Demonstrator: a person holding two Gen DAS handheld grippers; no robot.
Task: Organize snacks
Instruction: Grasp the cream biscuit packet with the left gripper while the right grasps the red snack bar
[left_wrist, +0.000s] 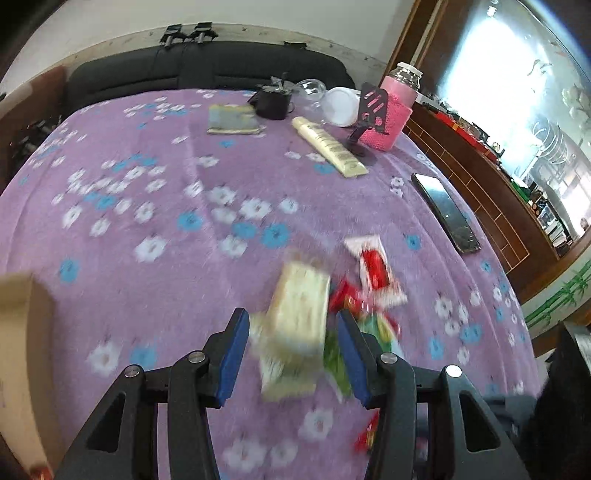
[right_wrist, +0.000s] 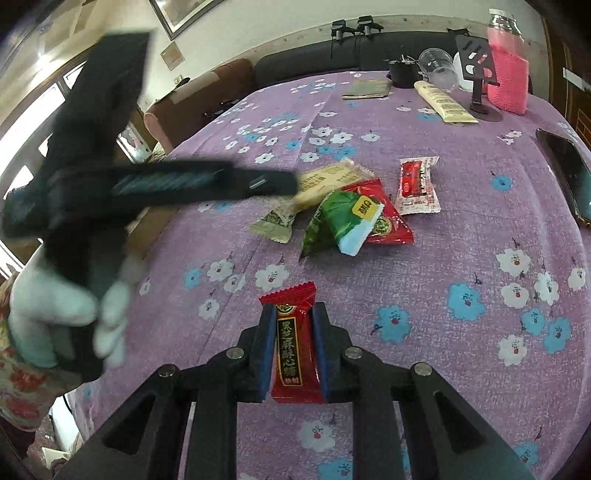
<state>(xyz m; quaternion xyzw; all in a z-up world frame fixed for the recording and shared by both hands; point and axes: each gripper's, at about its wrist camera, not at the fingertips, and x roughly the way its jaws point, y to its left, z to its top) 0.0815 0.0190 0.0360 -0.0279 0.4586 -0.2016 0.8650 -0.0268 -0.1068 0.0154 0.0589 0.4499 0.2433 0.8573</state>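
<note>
Several snack packets lie in a loose pile on the purple flowered cloth: a beige cracker packet (left_wrist: 301, 299) (right_wrist: 328, 181), a green packet (right_wrist: 340, 221), a red packet (right_wrist: 388, 221) and a white-and-red sachet (left_wrist: 375, 271) (right_wrist: 417, 186). My left gripper (left_wrist: 291, 328) is open, its blue pads either side of the beige packet, blurred by motion; it shows in the right wrist view as a dark blurred body (right_wrist: 177, 182) over the pile. My right gripper (right_wrist: 295, 325) is shut on a red candy packet (right_wrist: 295, 350), held above the cloth.
A cardboard box (left_wrist: 22, 350) stands at the left edge. At the far side are a cream tube (left_wrist: 328, 146), a black phone stand (left_wrist: 369, 114), a pink-sleeved jar (left_wrist: 393, 107), a black cup (left_wrist: 273, 101) and a flat packet (left_wrist: 232, 118). A phone (left_wrist: 445, 212) lies right.
</note>
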